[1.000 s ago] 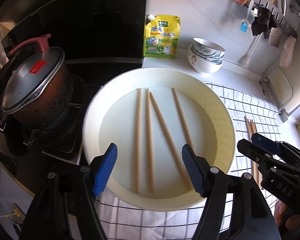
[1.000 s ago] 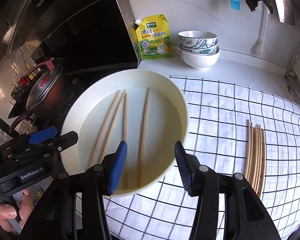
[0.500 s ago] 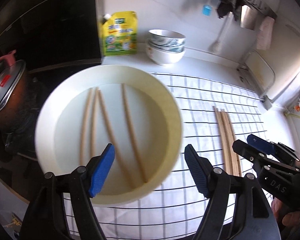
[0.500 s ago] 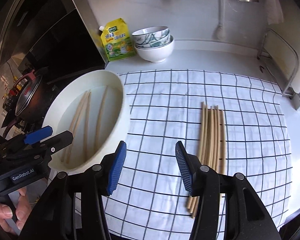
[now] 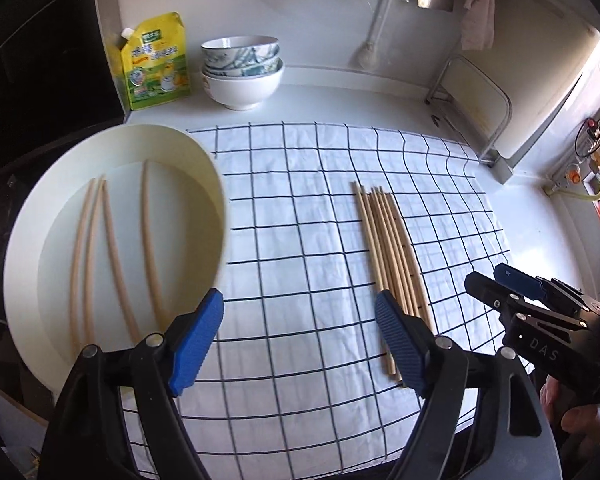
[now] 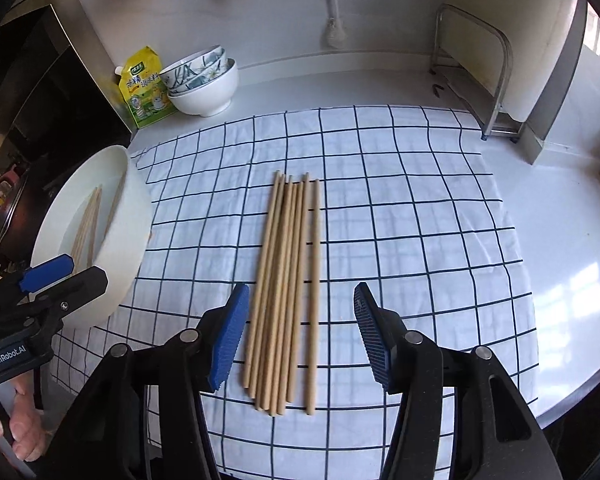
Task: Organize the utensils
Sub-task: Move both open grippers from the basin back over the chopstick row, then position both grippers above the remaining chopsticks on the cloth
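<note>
Sorted chopsticks (image 6: 288,280) bundled tight and parallel on checked cloth (image 6: 400,240), mid-worktop (image 6: 560,272); laid side by side, presumably to drain and match up. Four more chopsticks (image 5: 112,248) loose in white basin (image 5: 204,184), at 9 o'clock of the cloth, its rim over the cloth edge; likely the unsorted stock.

Right claw (image 6: 302,334) wide open, gripping nothing, poised over near ends of the bundle, pads straddling it without contact. Left claw (image 5: 298,340) also open and empty, between basin and bundle, right pad overlapping bundle's near end in view.

At 12 o'clock against wall: stacked bowls (image 6: 204,84) and yellow pouch (image 6: 144,88), parked clear of the work area.

Legible writing: "GenRobot.AI" on left claw body, "DAS" on right claw body. Pouch print in Chinese, too small to read.
</note>
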The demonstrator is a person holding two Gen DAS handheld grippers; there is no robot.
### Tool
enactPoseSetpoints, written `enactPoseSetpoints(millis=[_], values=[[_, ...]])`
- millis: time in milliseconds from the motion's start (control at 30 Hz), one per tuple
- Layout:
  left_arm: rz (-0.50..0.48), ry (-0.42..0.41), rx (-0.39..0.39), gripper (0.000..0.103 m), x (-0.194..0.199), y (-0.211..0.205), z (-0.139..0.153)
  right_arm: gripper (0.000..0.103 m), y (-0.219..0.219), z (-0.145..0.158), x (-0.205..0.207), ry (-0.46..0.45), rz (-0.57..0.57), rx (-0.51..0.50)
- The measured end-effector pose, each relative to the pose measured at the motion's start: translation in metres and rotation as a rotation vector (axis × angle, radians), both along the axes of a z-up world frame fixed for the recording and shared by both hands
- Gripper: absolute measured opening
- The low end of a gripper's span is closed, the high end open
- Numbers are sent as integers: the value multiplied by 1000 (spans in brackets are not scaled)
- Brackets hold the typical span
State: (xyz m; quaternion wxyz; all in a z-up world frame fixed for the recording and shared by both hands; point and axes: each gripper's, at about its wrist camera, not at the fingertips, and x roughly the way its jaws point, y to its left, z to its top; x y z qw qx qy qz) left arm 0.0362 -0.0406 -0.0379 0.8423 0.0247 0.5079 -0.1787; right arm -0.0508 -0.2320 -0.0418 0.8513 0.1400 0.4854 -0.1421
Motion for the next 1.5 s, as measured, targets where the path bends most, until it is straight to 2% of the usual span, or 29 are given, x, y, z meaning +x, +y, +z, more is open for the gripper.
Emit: enactPoseSetpoints(millis=[433, 800, 1067, 1500], values=[[-41, 84, 42, 78, 1, -40, -49, 53, -27, -53, -6, 90, -22, 14], [-28, 127, 79, 78, 3, -41, -76, 57, -20, -77, 5, 87, 12, -20], [-27, 124, 76, 80, 8, -46, -80, 57, -19, -83, 11, 83, 9, -62], [-16, 114, 113, 80, 18, -68, -99, 57, -49, -81, -4, 71, -46, -72]])
